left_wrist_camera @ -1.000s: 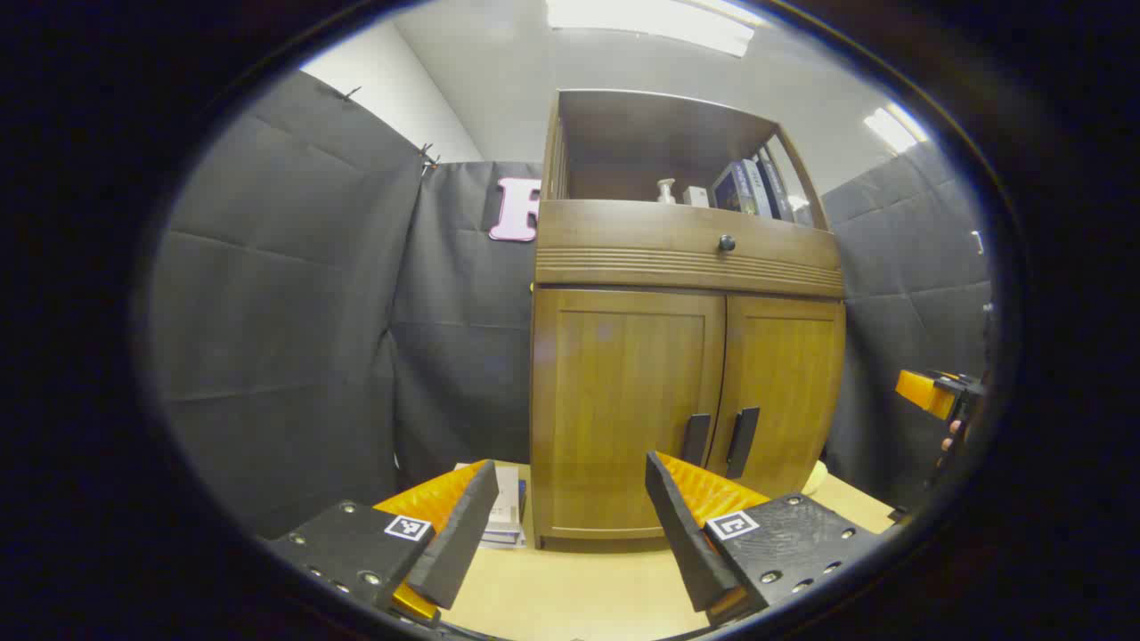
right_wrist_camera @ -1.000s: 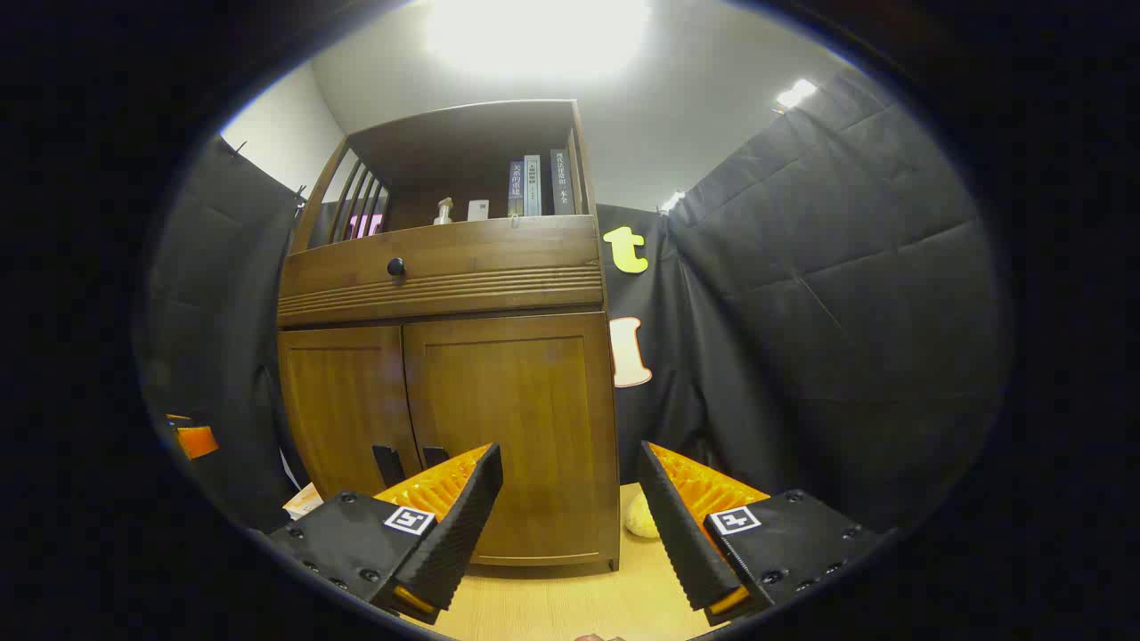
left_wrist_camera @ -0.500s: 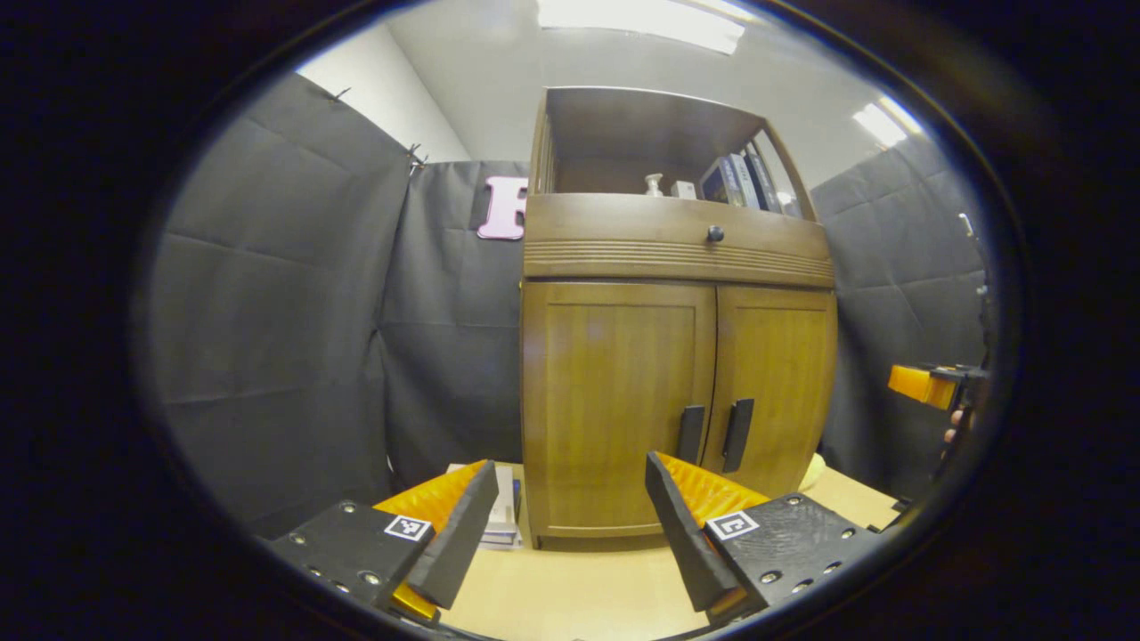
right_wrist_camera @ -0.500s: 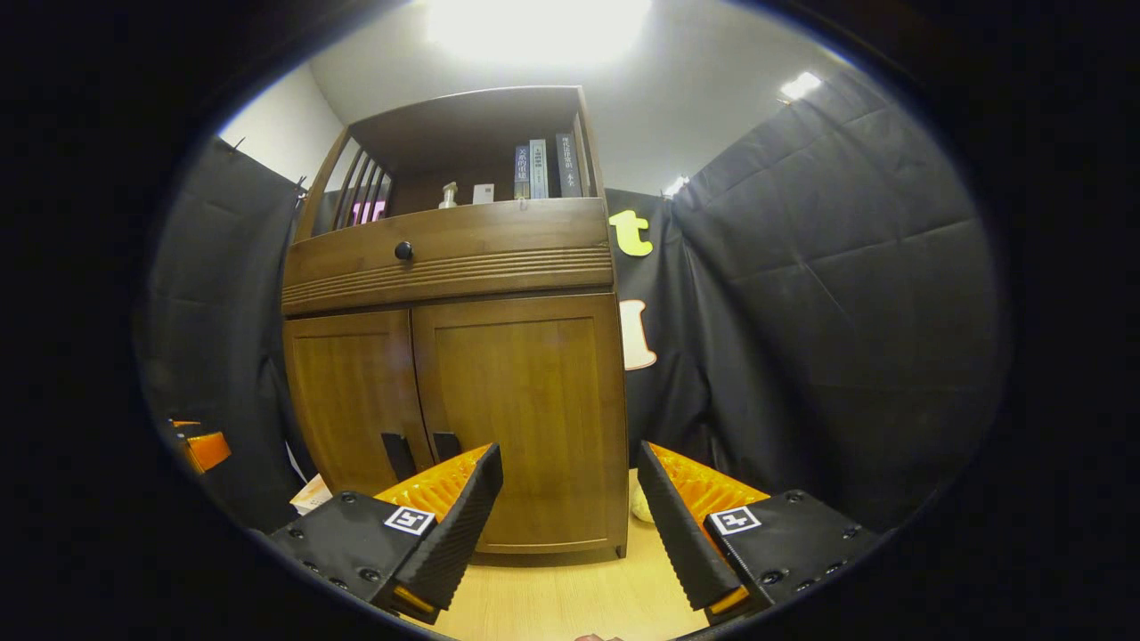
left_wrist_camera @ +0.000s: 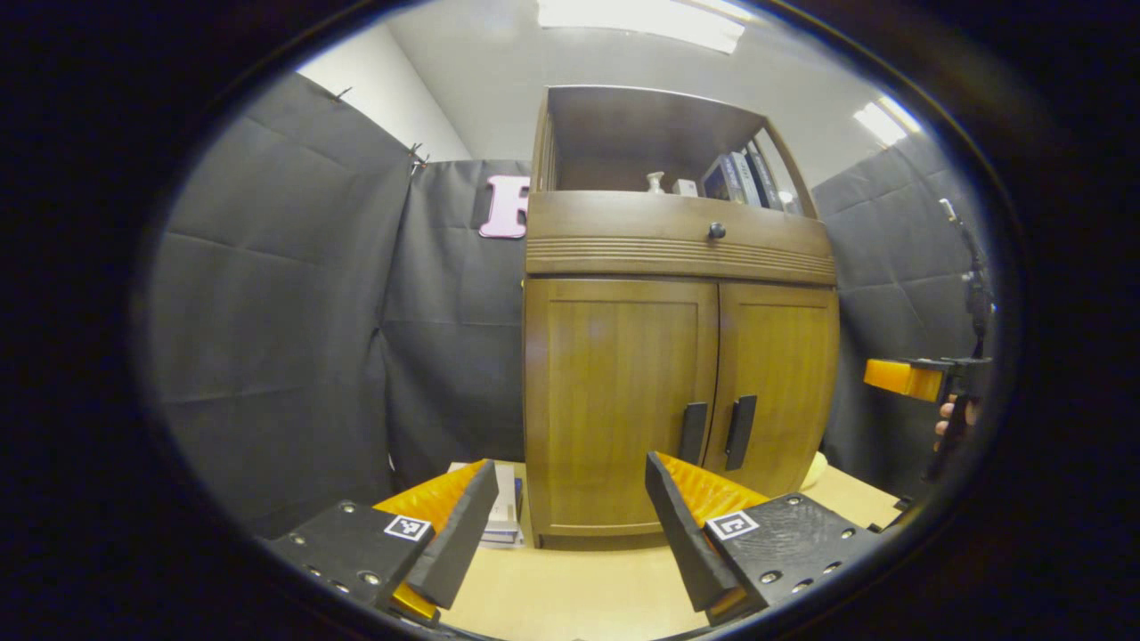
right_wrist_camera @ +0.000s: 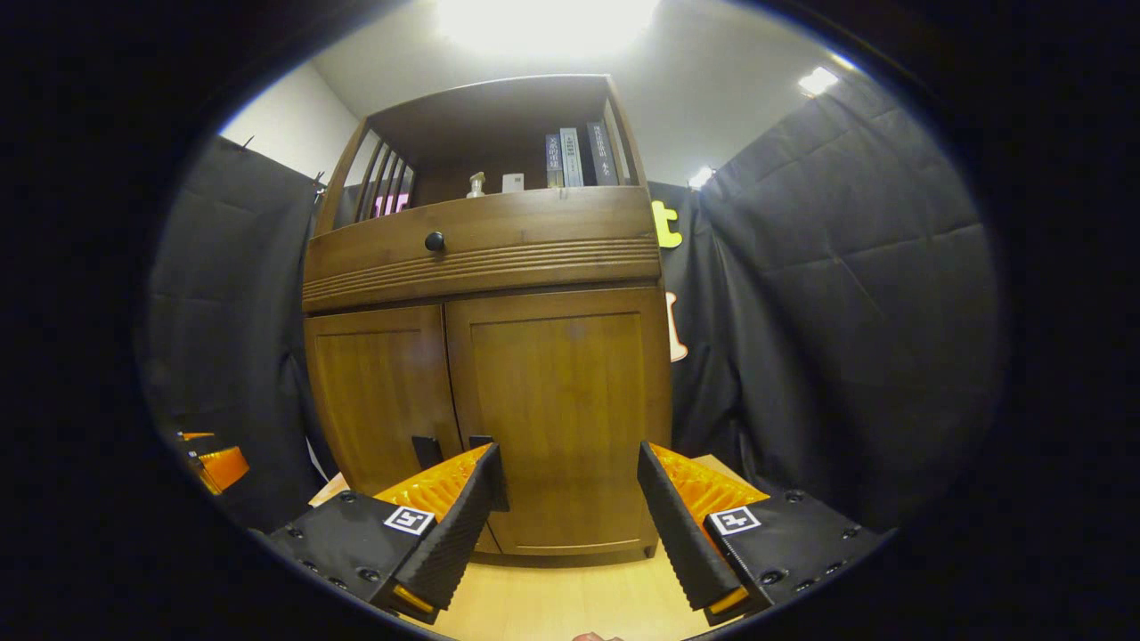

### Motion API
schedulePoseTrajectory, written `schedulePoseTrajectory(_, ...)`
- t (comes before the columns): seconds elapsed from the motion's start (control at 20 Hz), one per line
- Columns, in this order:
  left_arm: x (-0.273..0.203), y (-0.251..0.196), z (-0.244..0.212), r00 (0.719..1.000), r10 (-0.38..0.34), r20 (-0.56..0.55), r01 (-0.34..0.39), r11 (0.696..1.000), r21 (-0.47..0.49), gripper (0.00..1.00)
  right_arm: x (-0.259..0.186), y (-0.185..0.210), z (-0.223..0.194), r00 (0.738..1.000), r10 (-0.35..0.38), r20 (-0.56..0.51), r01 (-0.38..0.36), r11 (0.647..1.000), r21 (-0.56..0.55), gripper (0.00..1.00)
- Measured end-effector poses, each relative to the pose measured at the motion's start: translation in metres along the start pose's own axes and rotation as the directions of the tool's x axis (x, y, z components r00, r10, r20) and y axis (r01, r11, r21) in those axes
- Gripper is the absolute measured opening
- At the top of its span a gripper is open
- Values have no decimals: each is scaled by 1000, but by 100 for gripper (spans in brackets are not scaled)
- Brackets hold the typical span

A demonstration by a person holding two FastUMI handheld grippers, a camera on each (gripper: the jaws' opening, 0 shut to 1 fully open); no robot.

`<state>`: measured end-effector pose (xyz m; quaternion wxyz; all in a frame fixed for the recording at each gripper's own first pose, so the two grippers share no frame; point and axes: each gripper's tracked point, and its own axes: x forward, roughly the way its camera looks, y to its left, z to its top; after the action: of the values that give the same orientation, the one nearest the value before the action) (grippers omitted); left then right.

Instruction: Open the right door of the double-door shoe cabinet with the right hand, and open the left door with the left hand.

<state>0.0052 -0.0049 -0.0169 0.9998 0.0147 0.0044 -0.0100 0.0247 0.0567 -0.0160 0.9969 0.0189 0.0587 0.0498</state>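
The wooden shoe cabinet point(left_wrist_camera: 677, 356) stands on a light table with both doors closed. In the left gripper view the left door point(left_wrist_camera: 619, 401) and right door point(left_wrist_camera: 775, 383) each carry a black vertical handle, one handle point(left_wrist_camera: 693, 434) beside the other handle point(left_wrist_camera: 740, 433), near the middle seam. My left gripper point(left_wrist_camera: 570, 521) is open, some way short of the cabinet. In the right gripper view my right gripper point(right_wrist_camera: 565, 512) is open in front of the right door point(right_wrist_camera: 565, 409), its left finger point(right_wrist_camera: 445, 525) covering part of the handles point(right_wrist_camera: 427, 450). The right gripper's orange body point(left_wrist_camera: 904, 378) shows far right.
A drawer with a round black knob point(left_wrist_camera: 716, 231) sits above the doors, under an open shelf with books point(right_wrist_camera: 574, 158) and a small bottle point(right_wrist_camera: 476, 185). A stack of booklets point(left_wrist_camera: 506, 512) lies left of the cabinet. Black cloth walls point(left_wrist_camera: 294, 338) surround the table point(left_wrist_camera: 570, 592).
The right gripper has swung toward the cabinet, which now sits more centred and larger in its view. The left gripper view shifted slightly; the cabinet sits a little lower. Doors stay closed.
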Motion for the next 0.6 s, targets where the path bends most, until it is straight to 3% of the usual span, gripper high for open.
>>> schedulePoseTrajectory(0.15, -4, 2, 3, 999, 35, 8, -35, 999, 6, 95, 19, 19, -1, 999, 40, -17, -40, 999, 15, 92)
schedulePoseTrajectory(0.25, -12, 2, -3, 999, 41, -9, -41, 999, -8, 95, 36, 33, 2, 998, 60, -3, -60, 998, -22, 95)
schedulePoseTrajectory(0.6, -35, 14, -9, 992, 123, -25, -123, 992, 2, 95, 83, 83, -29, 987, 151, -58, -153, 988, -29, 92)
